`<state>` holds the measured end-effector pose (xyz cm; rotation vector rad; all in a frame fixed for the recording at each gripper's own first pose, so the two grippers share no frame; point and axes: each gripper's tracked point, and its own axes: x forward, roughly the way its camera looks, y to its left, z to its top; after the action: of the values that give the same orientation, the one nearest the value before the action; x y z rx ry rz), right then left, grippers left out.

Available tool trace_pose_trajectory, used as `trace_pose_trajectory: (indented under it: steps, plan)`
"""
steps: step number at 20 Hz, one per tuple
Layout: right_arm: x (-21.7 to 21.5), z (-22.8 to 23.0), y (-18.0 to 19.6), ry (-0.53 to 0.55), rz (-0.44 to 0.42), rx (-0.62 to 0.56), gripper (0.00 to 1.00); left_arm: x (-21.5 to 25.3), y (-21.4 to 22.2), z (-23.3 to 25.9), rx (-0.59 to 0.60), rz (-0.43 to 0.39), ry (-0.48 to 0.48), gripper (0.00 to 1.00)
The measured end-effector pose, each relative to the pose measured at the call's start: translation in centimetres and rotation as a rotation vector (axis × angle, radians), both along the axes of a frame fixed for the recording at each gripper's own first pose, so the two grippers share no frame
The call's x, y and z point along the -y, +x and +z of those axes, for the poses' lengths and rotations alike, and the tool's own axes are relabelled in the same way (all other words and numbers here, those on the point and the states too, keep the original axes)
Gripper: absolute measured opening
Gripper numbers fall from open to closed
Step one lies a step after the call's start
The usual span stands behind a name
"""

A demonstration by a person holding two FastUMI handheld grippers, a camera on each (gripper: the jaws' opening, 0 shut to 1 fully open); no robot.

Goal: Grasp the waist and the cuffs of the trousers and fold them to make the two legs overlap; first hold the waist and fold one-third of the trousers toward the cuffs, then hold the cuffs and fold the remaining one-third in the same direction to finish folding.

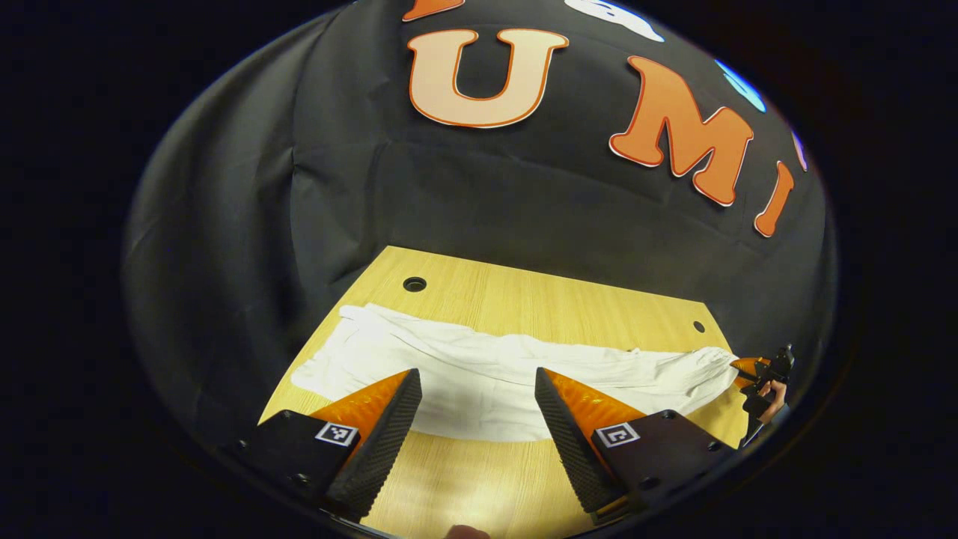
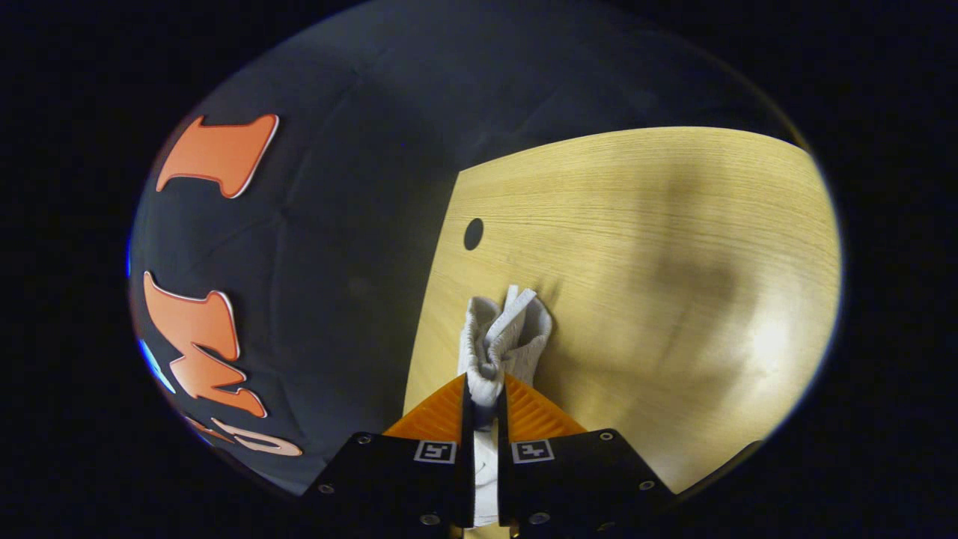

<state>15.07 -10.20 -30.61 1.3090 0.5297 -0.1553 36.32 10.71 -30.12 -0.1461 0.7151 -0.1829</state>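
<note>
White trousers [image 1: 479, 359] lie stretched flat, left to right, across a light wooden table [image 1: 524, 292]. In the left gripper view my left gripper [image 1: 477, 374] hovers open over the near edge of the trousers' middle, with nothing between its fingers. At the trousers' right end the right gripper [image 1: 760, 374] shows small, with a hand behind it. In the right gripper view my right gripper [image 2: 483, 382] is shut on a bunched end of the trousers [image 2: 500, 329], and the fabric pokes out past the fingertips. I cannot tell whether that end is the waist or the cuffs.
The table has round holes in its top [image 1: 414, 284] [image 1: 698, 326] [image 2: 473, 233]. The booth's black cloth wall [image 1: 486, 187] hangs close behind the table's far edge. Bare wood [image 2: 673, 262] stretches beyond the right gripper.
</note>
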Motion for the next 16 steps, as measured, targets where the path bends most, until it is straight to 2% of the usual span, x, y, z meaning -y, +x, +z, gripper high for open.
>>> trace_pose_trajectory:
  steps: [5,16]
  plan:
    - [0.2,0.0,0.4,0.012,-0.038,0.088,0.13,-1.4,0.8,-0.6,-0.018,-0.019,-0.039,0.99]
    - [0.3,0.0,0.4,0.003,0.014,0.197,0.12,-6.6,2.5,-5.1,-0.068,-0.026,-0.090,1.00]
